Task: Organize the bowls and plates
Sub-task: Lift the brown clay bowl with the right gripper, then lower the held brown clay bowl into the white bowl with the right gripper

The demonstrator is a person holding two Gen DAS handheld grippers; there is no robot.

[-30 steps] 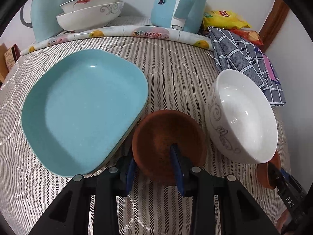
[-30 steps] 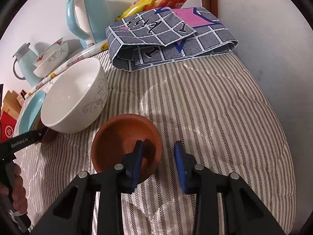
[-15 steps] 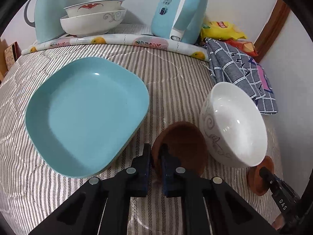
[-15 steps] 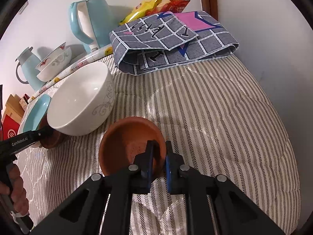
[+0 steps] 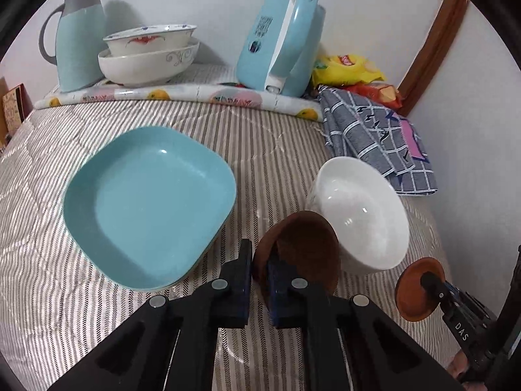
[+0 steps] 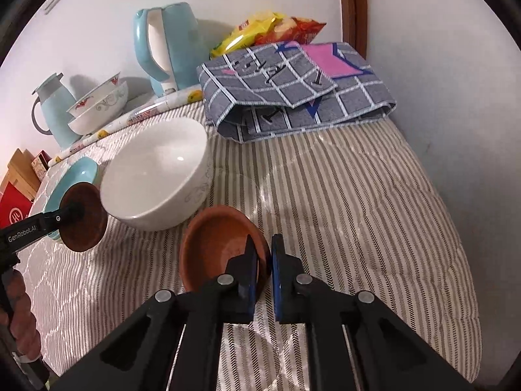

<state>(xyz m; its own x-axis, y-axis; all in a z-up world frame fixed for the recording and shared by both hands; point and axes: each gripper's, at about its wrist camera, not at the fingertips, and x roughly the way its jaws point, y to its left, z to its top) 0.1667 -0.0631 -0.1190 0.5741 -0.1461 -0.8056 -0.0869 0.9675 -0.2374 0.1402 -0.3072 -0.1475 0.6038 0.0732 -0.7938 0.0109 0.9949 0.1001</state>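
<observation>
Both small brown dishes, flat on the striped bed a second ago with fingers spread around their rims, are now pinched and tilted up off the cover. Left gripper [image 5: 259, 268]: fingers pressed onto the near rim of the left brown dish [image 5: 302, 247], which stands tipped on edge just beside, perhaps touching, the white bowl [image 5: 361, 218]. Right gripper [image 6: 263, 265]: fingers clamped on the right rim of the right brown dish [image 6: 218, 244], raised at a slant in front of the white bowl [image 6: 156, 179]. Blue square plate [image 5: 146, 208]: lies left of the bowl toward the middle of the bed, with a second plate's edge visible beneath it; full face shown only in the left view, a sliver [image 6: 83, 171] in the right. Items along the far edge of the bed: blue thermos jug [image 5: 79, 39], two stacked patterned bowls [image 5: 149, 53], blue electric kettle [image 5: 281, 44], all on a fruit-print mat [image 5: 182, 93]. Far right corner: folded grey checked cloth [image 6: 293, 94] with snack packets [image 6: 267, 31] behind it, its top and pink patch clearest in the right view. Right view alone shows the person's left hand [image 6: 19, 316] on the handle and cardboard boxes [image 6: 19, 182] off the left edge.
</observation>
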